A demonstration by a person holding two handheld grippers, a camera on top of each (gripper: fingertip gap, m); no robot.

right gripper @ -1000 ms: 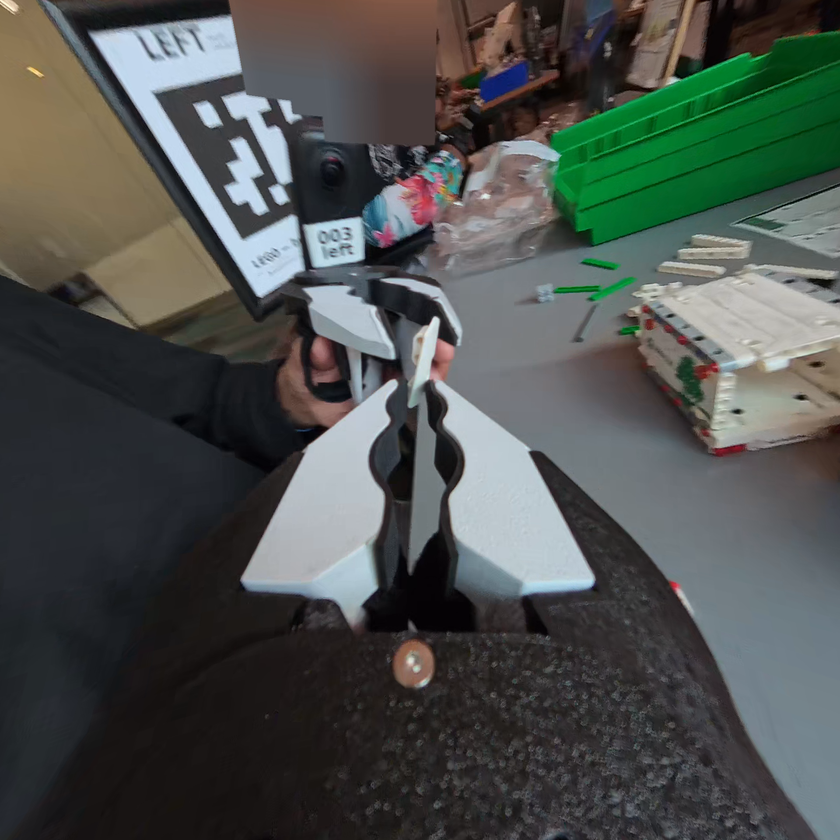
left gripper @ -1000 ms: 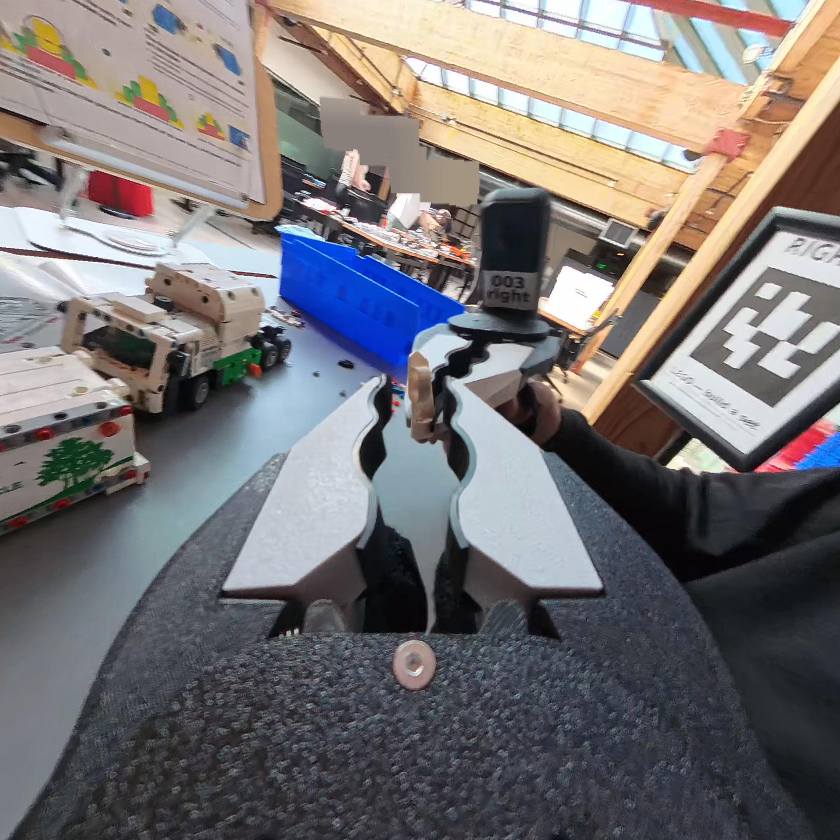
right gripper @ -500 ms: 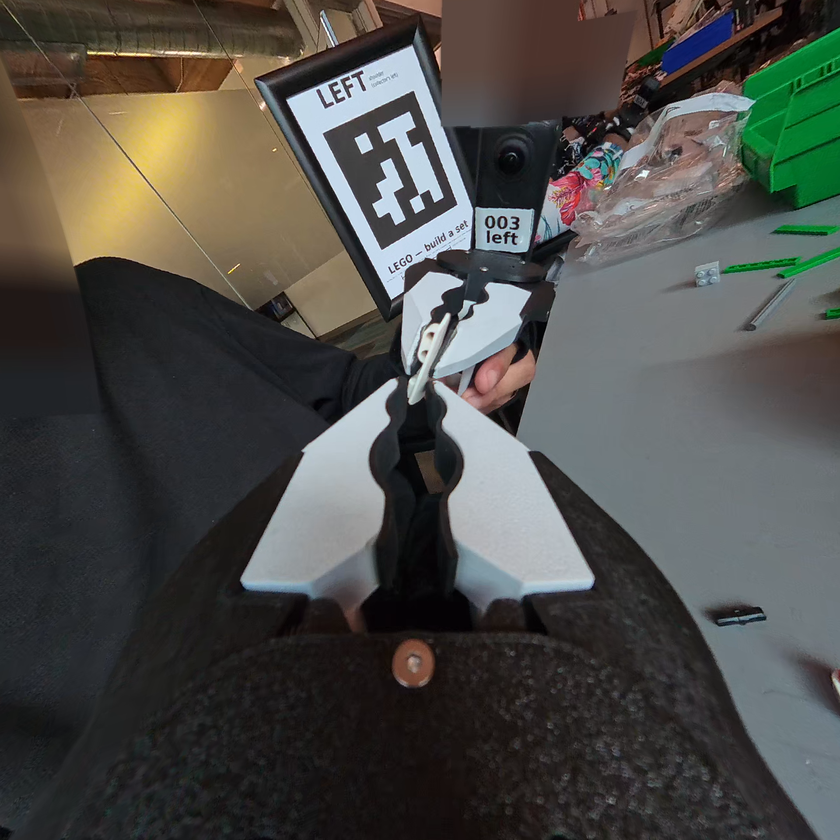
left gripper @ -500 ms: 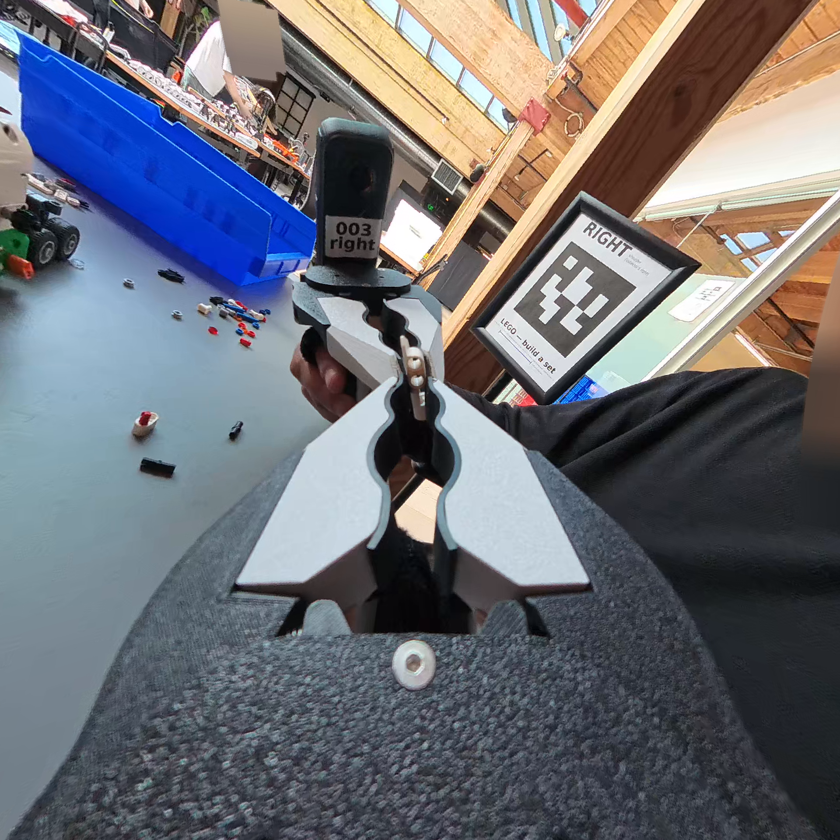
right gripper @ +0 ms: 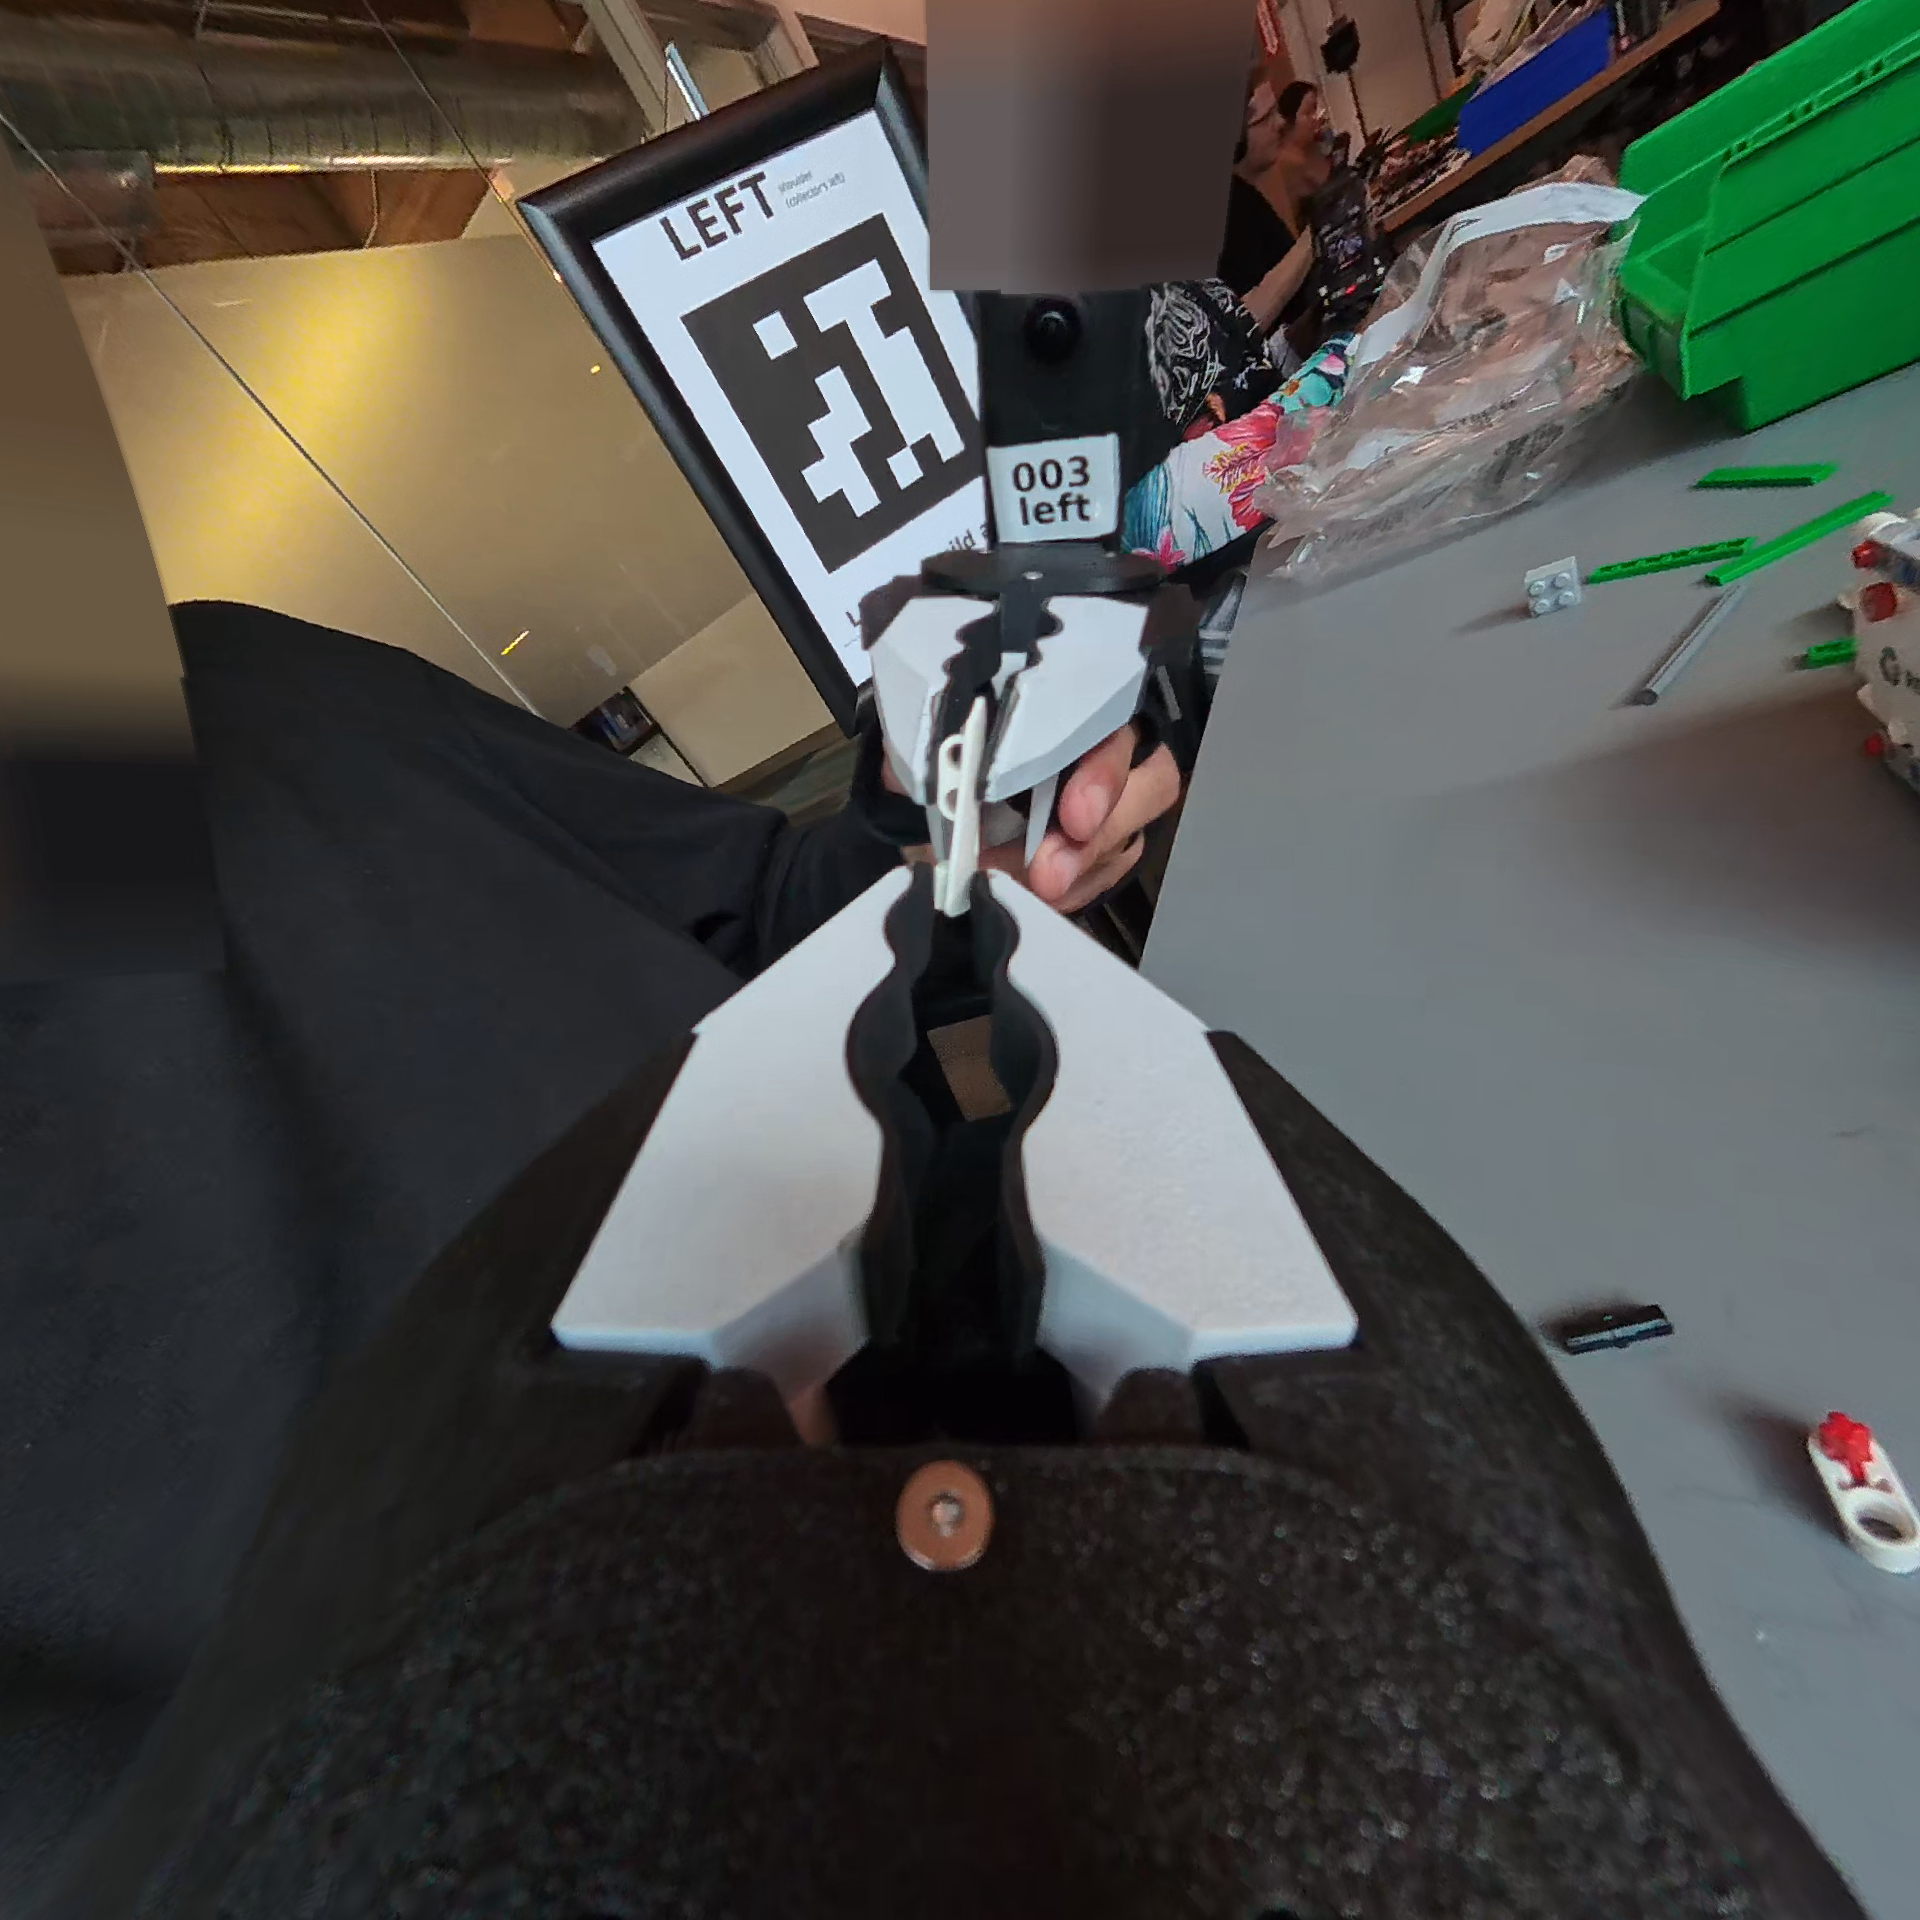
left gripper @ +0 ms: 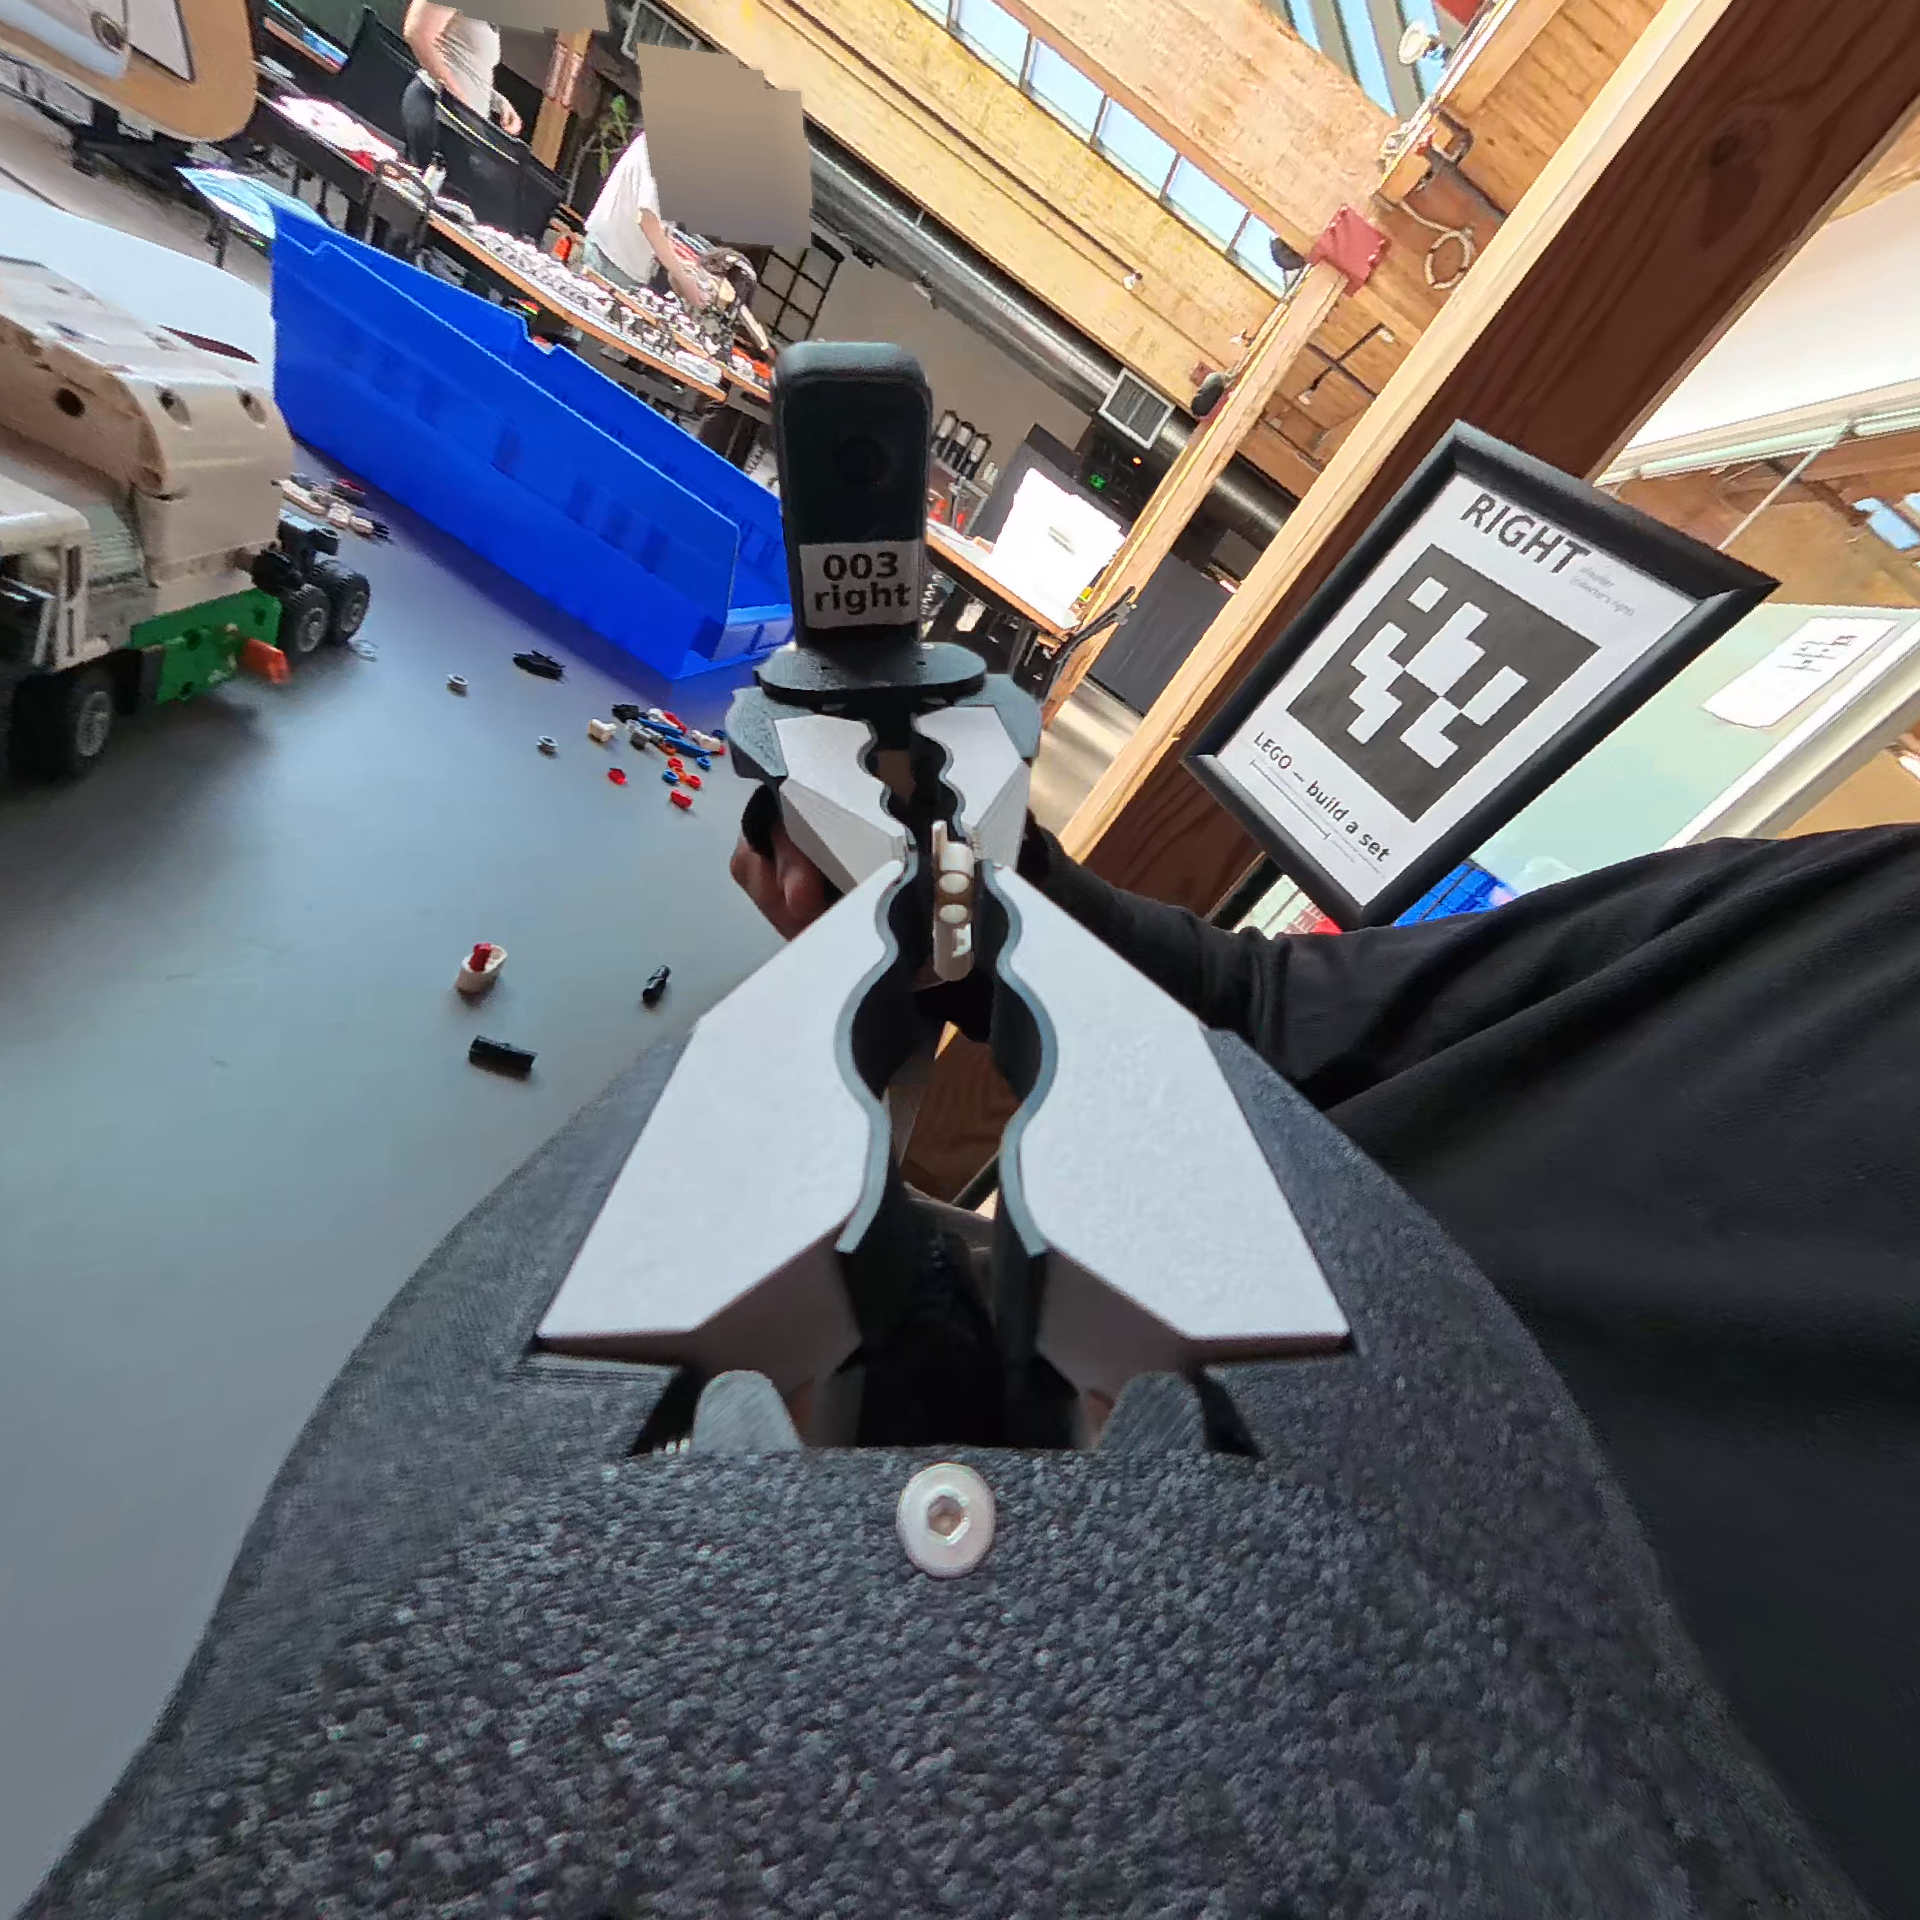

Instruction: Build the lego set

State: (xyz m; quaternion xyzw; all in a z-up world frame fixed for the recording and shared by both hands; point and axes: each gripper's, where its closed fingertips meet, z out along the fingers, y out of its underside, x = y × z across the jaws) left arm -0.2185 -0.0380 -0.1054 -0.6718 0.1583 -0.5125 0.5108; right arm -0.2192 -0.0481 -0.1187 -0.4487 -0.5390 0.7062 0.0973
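White beam (left gripper: 952, 902) pinched by both tools, off table edge (right gripper: 1174, 831).

A: The left gripper (left gripper: 951, 883) has matt, finely grained pale plastic fingers (left gripper: 748, 1153), and its housing (left gripper: 935, 1714) at the bottom of the frame looks rough and pebbled.

B: The white beam (right gripper: 961, 821) at frame centre is smooth plastic. The table (right gripper: 1507, 987) at right is matt grey, the bag (right gripper: 1455, 384) at upper right glossy, crinkled film.

A: The blue bin (left gripper: 499, 457) at upper left is shiny plastic; the post (left gripper: 1507, 416) at upper right is grained wood.
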